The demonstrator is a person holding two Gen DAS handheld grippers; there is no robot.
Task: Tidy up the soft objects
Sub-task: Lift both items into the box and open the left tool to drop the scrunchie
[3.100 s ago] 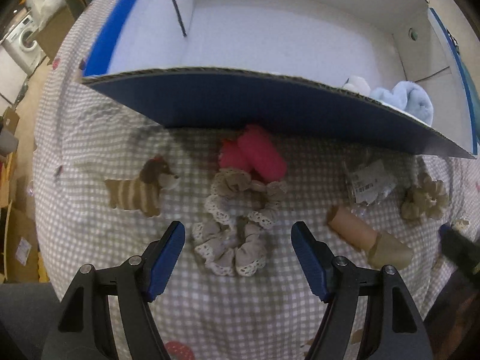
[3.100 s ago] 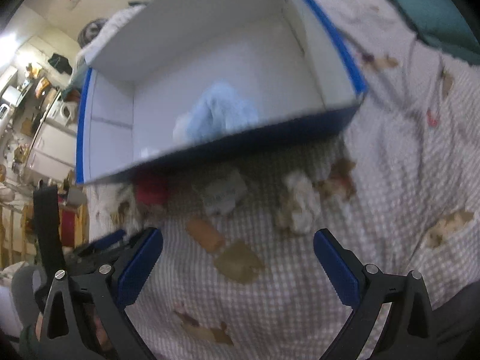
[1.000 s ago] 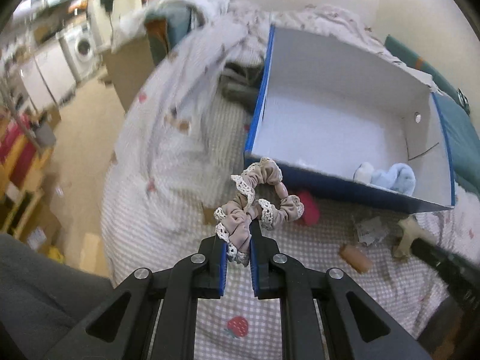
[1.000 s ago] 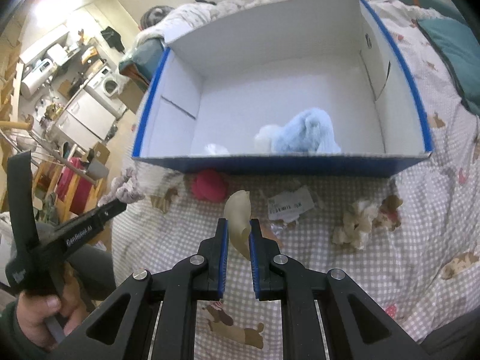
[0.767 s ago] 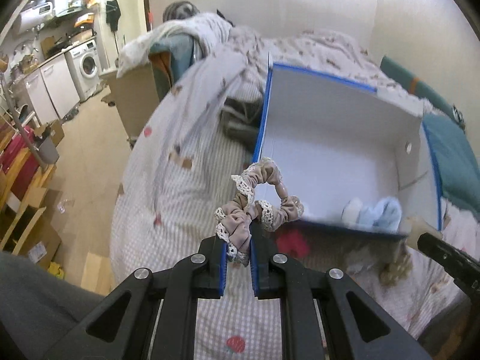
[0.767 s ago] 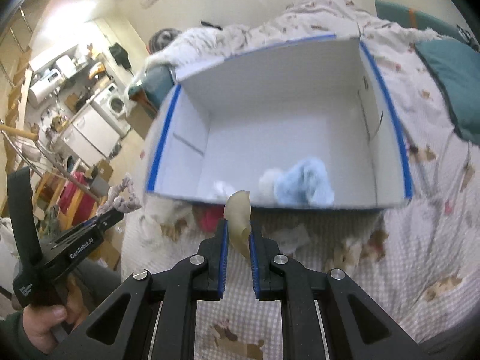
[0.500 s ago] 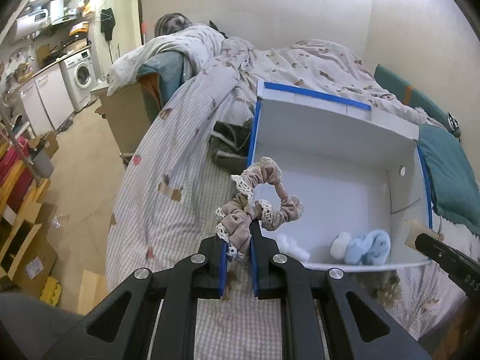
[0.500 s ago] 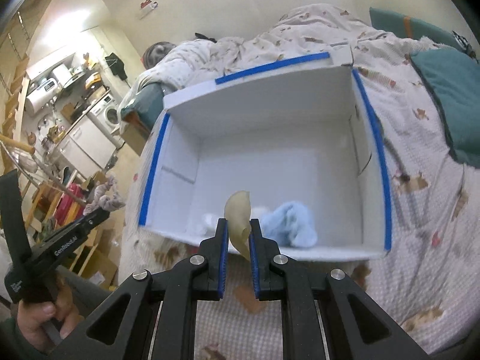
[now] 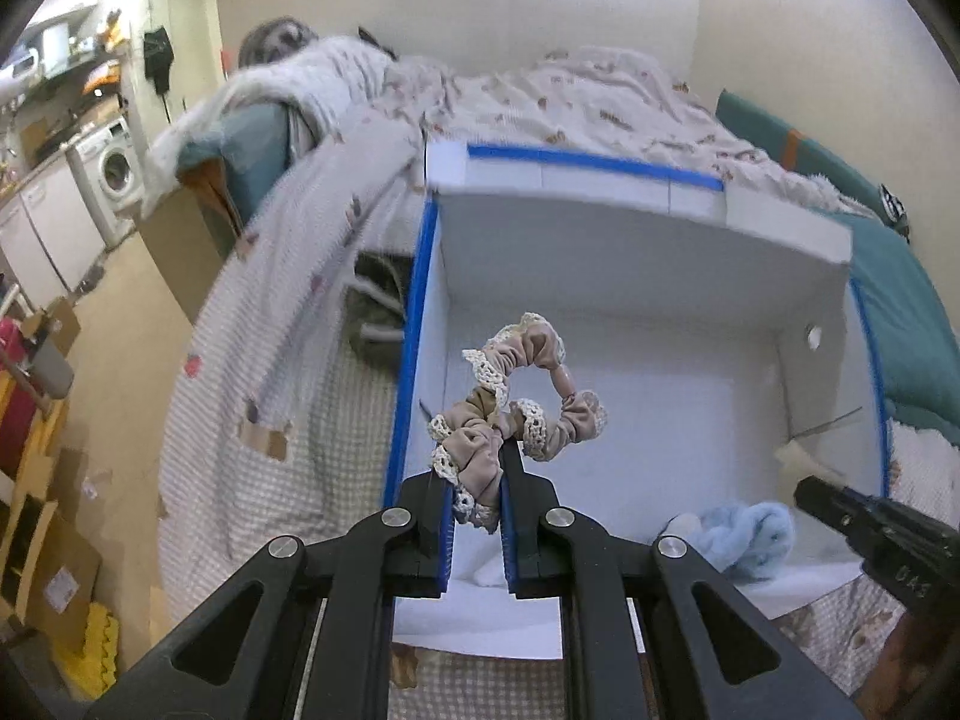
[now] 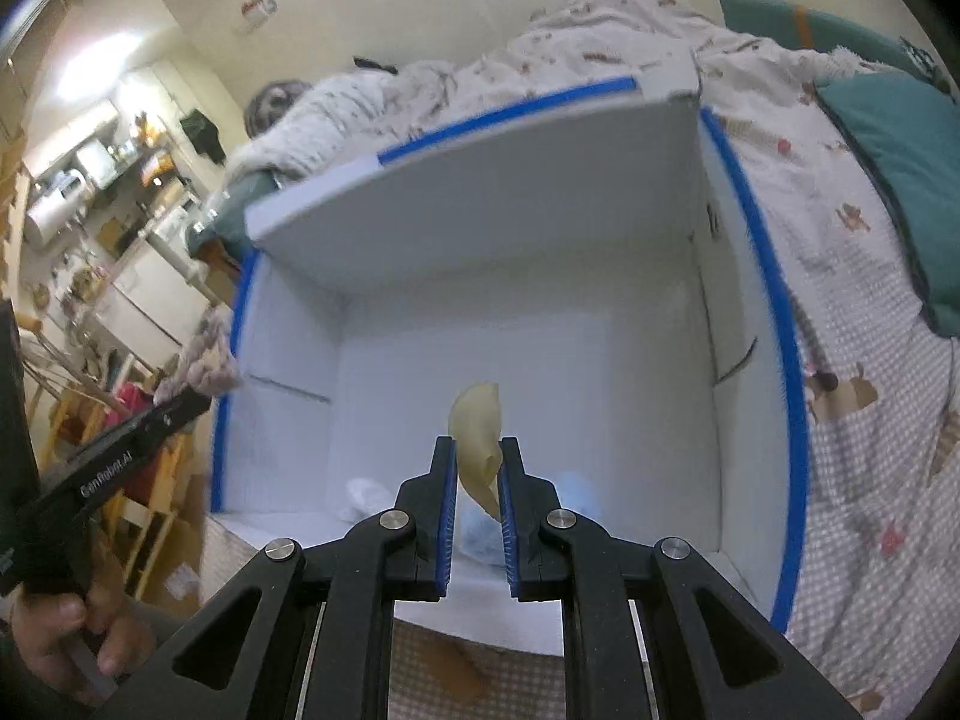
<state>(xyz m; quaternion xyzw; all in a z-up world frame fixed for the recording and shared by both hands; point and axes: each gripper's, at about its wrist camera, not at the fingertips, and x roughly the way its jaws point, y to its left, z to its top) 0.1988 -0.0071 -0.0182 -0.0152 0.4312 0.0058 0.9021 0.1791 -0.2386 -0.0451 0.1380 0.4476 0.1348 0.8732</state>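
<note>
Now 2 tongs over 1 box (image 9: 630,252): left tongs (image 9: 477,501) pinching 1 scrunchie (image 9: 528,396), right tongs (image 10: 477,480) pinching 1 beige piece (image 10: 477,426).

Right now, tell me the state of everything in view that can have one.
left hand-held gripper: shut on scrunchie
scrunchie: lifted, above box
right hand-held gripper: shut on beige soft piece
beige soft piece: lifted, above box
box: open, upright on bed
blue fluffy item: lying inside box
</note>
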